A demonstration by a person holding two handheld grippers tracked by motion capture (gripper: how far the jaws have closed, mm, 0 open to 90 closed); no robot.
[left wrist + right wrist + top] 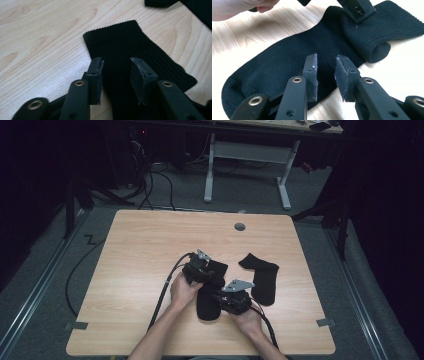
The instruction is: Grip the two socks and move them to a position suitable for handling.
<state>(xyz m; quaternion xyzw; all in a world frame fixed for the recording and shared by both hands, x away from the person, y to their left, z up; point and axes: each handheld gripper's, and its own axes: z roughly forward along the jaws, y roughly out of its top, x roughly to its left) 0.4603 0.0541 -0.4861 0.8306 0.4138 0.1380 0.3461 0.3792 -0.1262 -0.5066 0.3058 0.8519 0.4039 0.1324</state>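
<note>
Between both grippers' parted jaws, black sock (pixel 209 292) on table (pixel 135 270).

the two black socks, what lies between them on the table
Bare wood: in the high view a strip of table separates the near sock from the far sock.

In the high view the left hand-held gripper (pixel 206 270) covers the cuff end of the near black sock (pixel 209 295), and the right hand-held gripper (pixel 231 301) hides part of its side, so whether pads touch cloth there cannot be told. In the left gripper view the second black sock (pixel 200 10) is cut off by the top and right edges. In the right gripper view the left hand (pixel 239 7) runs off the top edge.
</note>
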